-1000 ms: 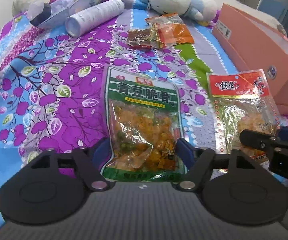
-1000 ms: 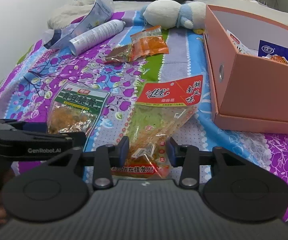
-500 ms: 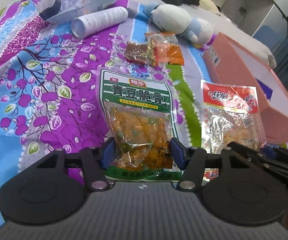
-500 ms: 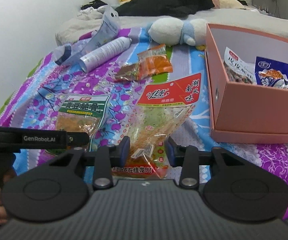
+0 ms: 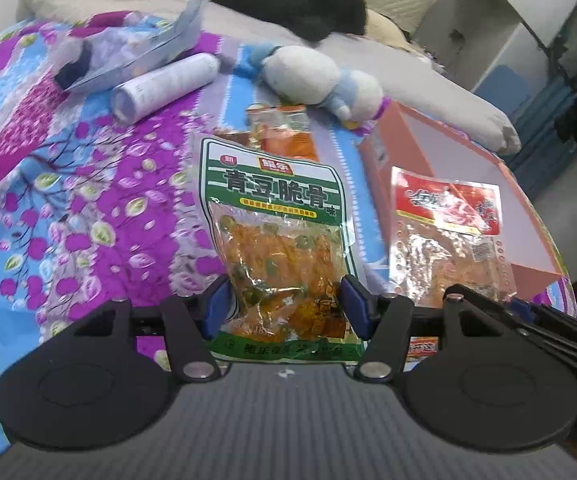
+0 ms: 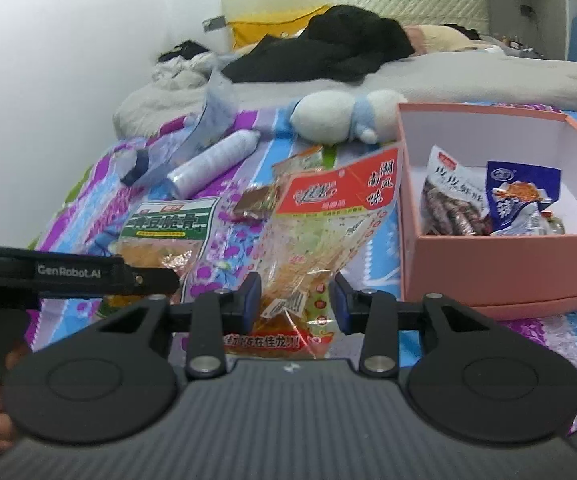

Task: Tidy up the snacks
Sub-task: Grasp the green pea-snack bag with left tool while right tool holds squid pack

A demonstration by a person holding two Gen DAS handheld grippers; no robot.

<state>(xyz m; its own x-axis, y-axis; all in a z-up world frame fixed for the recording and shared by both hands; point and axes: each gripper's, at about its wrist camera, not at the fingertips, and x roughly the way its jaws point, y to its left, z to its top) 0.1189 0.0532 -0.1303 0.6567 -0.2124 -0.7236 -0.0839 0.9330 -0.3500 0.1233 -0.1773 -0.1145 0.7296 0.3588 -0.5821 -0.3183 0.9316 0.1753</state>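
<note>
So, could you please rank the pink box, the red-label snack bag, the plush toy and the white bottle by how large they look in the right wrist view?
1. pink box
2. red-label snack bag, though it is held nearest the camera, which inflates it
3. plush toy
4. white bottle, close to the toy, so that order is unsure

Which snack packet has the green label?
The green-labelled packet, held in the left tool. The packet in the right tool has a red label.

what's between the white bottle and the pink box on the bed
In the right wrist view, small orange and brown snack packets lie on the bedspread between the white bottle and the pink box; the red-topped bag held up in the right tongs partly covers them.
</note>
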